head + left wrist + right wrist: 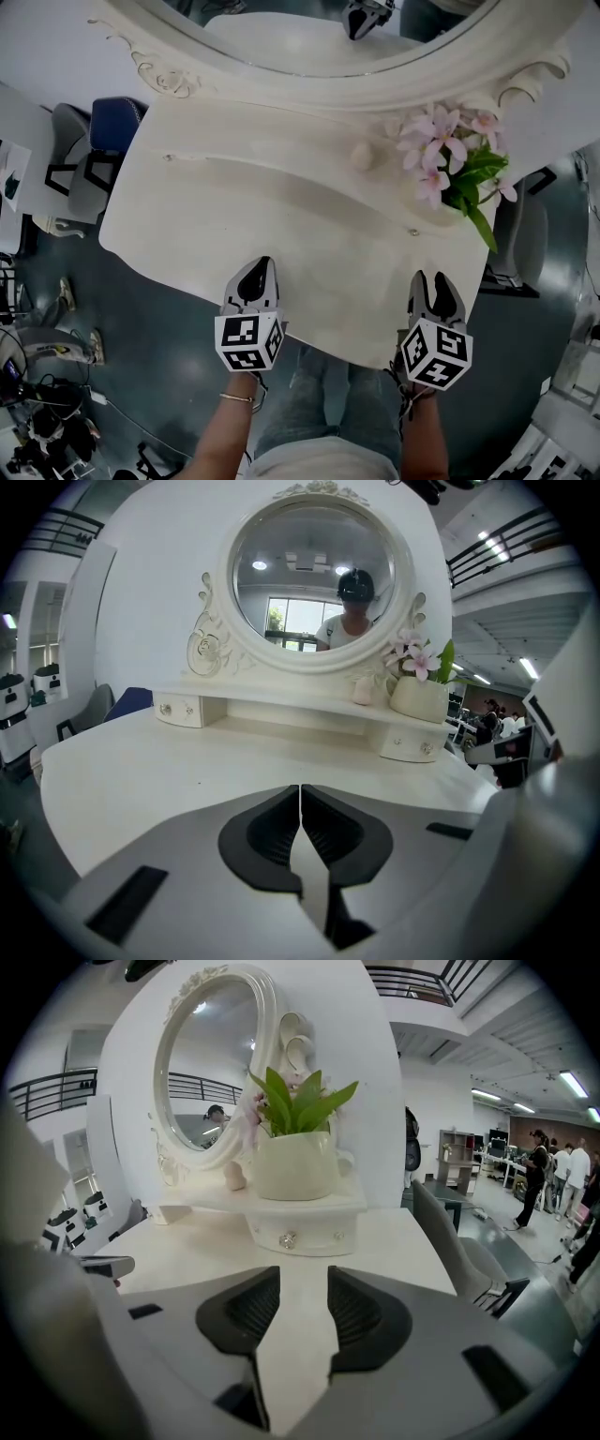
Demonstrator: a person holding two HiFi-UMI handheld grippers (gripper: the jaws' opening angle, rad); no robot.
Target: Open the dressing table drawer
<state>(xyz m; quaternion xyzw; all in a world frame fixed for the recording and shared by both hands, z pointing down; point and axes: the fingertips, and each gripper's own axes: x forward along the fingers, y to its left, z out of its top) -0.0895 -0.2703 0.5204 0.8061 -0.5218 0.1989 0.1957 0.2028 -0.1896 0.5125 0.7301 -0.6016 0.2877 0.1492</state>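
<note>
The white dressing table point(234, 216) has a raised shelf with a small drawer at each end. The left drawer point(178, 708) and the right drawer point(410, 745) are both closed. In the right gripper view the right drawer point(288, 1238), with its crystal knob, sits straight ahead beyond the jaws, under the flower pot point(295, 1166). My left gripper point(257, 272) hovers at the table's front edge, shut with nothing in it point(300, 794). My right gripper point(432, 281) is near the front right edge, jaws a little apart and holding nothing point(305, 1274), well short of the drawer.
An oval mirror point(314, 574) stands behind the shelf. A pot of pink flowers point(455, 164) and a small pink ornament point(362, 155) rest on the shelf's right part. A blue chair point(112, 127) stands left of the table, a grey chair point(464, 1241) right. People stand far off.
</note>
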